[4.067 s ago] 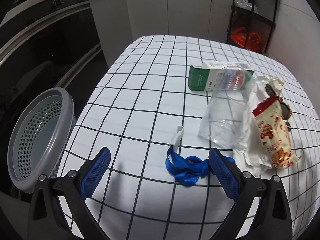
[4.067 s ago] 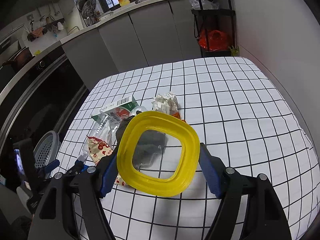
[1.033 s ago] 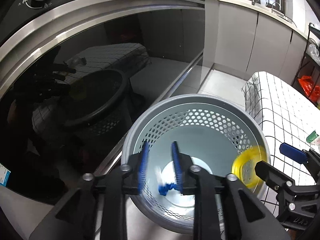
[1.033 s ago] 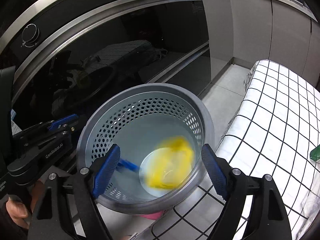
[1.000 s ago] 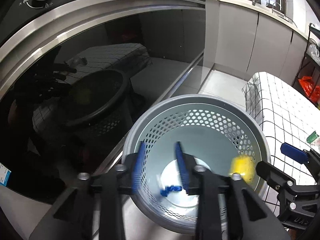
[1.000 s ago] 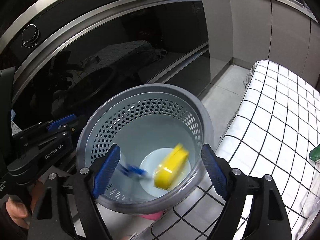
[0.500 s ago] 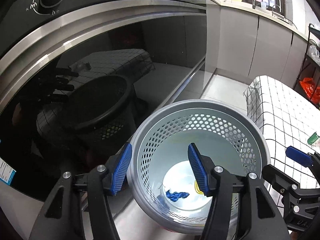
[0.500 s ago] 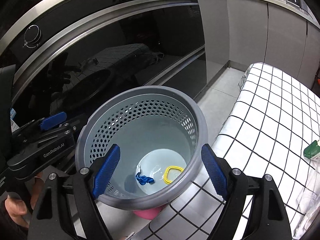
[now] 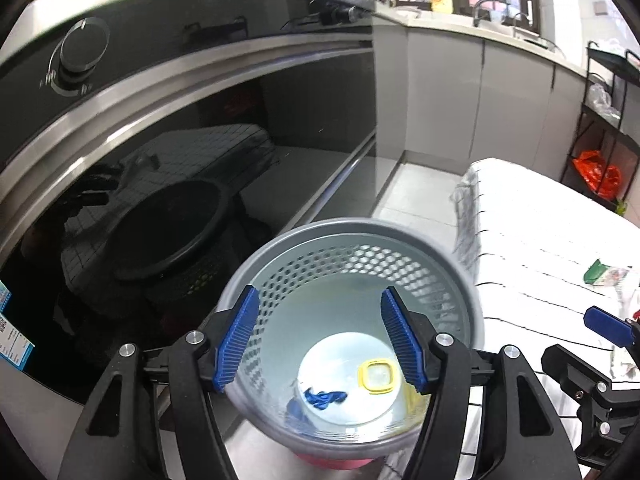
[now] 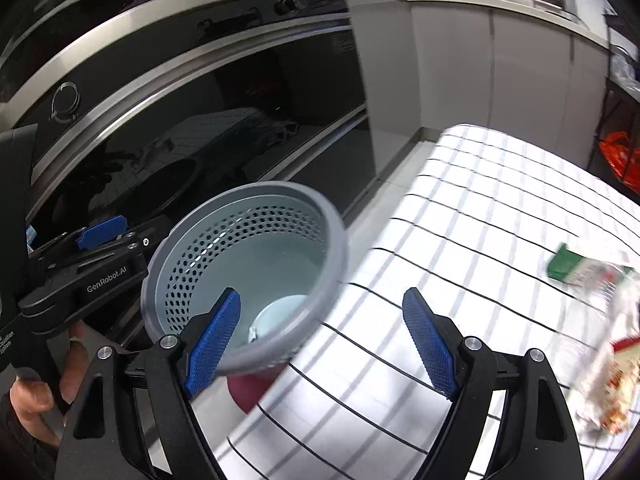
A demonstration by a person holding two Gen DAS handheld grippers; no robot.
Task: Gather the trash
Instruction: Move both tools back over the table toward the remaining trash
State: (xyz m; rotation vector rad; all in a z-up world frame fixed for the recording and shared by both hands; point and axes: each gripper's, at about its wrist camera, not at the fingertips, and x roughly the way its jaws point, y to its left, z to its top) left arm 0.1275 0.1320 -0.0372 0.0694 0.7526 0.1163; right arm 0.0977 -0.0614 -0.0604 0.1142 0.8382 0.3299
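A grey perforated waste basket (image 9: 352,236) stands on the floor beside the table; it also shows in the right wrist view (image 10: 244,216). A blue strap (image 9: 324,397) and a yellow ring lid (image 9: 377,377) lie on its bottom. My left gripper (image 9: 320,340) is open and empty above the basket. My right gripper (image 10: 322,340) is open and empty over the basket's rim and the table edge. A green carton (image 10: 564,263), a clear plastic cup (image 10: 600,280) and a snack wrapper (image 10: 612,384) lie on the checked tablecloth (image 10: 460,208).
A dark glass oven front (image 9: 160,152) with a steel rail runs behind the basket. Grey cabinets (image 9: 460,92) stand at the back. A black rack with a red bag (image 9: 598,172) is at the far right. The right gripper also shows in the left wrist view (image 9: 608,328).
Both grippers have let go; the blue strap and yellow ring fell into the basket. My left jaws have opened wider. My right gripper has swung right towards the table.
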